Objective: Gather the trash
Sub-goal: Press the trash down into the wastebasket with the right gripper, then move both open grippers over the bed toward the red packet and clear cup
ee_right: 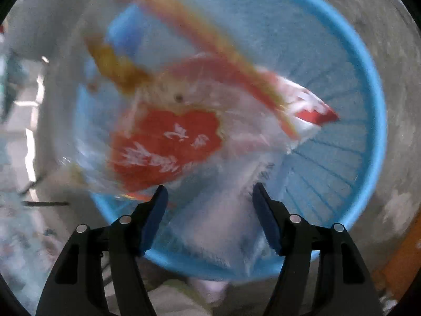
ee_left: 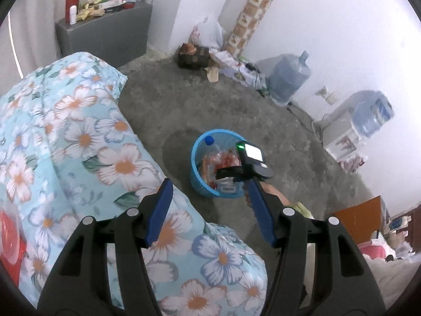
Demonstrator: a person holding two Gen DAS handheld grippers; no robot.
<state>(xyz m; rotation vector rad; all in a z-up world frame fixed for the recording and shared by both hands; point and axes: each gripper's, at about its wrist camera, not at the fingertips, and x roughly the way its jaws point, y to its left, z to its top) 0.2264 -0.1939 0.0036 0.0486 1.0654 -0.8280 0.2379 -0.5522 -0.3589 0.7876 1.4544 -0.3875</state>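
A round blue mesh trash basket (ee_left: 196, 158) stands on the grey floor; it also fills the right wrist view (ee_right: 368, 84). It holds a clear bottle with a blue cap (ee_left: 209, 140) and red and clear wrappers (ee_left: 226, 159). In the right wrist view a red and white plastic wrapper (ee_right: 168, 142) is blurred just beyond my right gripper (ee_right: 210, 197), which is open directly over the basket. My right gripper (ee_left: 244, 169) shows in the left wrist view, above the basket. My left gripper (ee_left: 210, 205) is open and empty above the bed's edge.
A floral blue bedspread (ee_left: 65, 137) fills the left. A red plastic item (ee_left: 10, 239) lies on it. A grey cabinet (ee_left: 105, 34) with clutter stands behind. Water jugs (ee_left: 288, 76), bags and boxes line the far wall. An orange board (ee_left: 357, 218) lies at the right.
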